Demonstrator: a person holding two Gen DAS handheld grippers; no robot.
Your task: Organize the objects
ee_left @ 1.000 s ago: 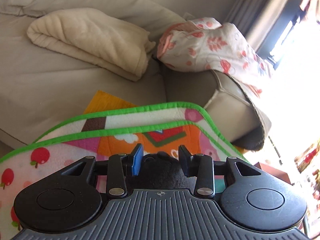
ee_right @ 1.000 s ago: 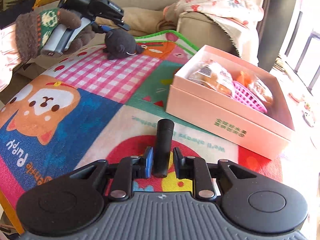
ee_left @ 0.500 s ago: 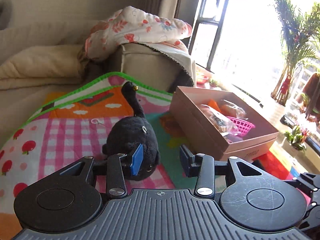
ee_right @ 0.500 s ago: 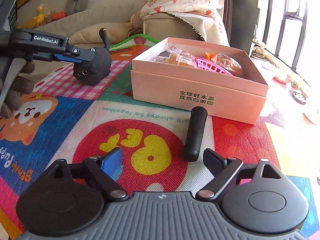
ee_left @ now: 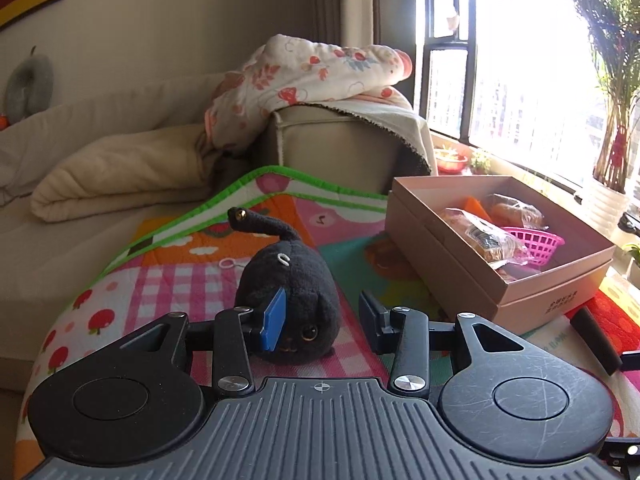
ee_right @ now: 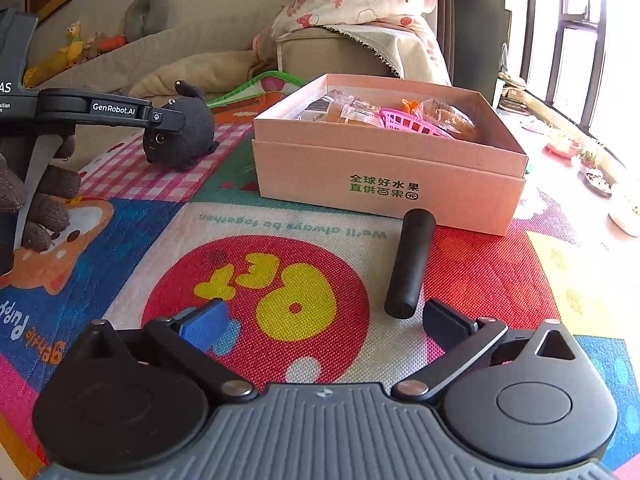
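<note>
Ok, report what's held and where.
Nothing. Right gripper: fingers have just been opening, empty, black cylinder lying loose on the mat. Left gripper: toy cat sits between its fingers, one clear of it.

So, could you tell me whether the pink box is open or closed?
Open: the pink box has no lid on, and the packaged snacks inside show.

Black tool [ee_right: 320,320] (blue pad), knitted glove [ee_right: 44,196]

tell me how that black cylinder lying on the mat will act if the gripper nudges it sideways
The black cylinder lies on its round side on the play mat, so a sideways nudge would probably roll it. It looks rigid, so it likely won't bend. Its smooth matte surface might slip in a loose grip, though the woven-looking mat may slow it.
</note>
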